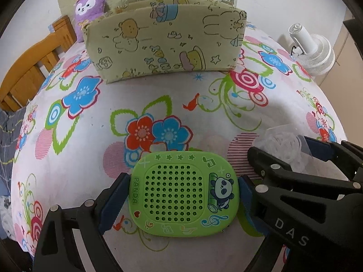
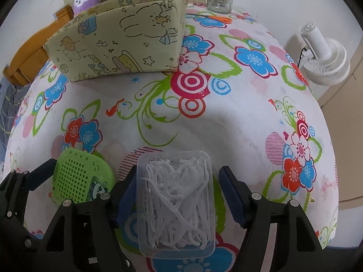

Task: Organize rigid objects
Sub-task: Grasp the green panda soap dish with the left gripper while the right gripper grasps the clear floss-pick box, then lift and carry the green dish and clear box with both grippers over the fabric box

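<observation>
Green panda case (image 1: 183, 192), lower centre on the worktop (image 1: 158, 104), is clamped between the wide-set left gripper (image 1: 183, 195) jaws; right gripper (image 2: 175, 195) jaws straddle the clear floss-pick box (image 2: 177, 201), right pad not touching.

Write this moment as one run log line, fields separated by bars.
left gripper: shut on green panda case | right gripper: open, straddling clear floss pick box | fabric bin: behind, on table

Soft, even indoor light, bright enough, faint shadows on the table (image 1: 158, 86). Both views are sharp; strong fisheye bending, dark corners.
</observation>
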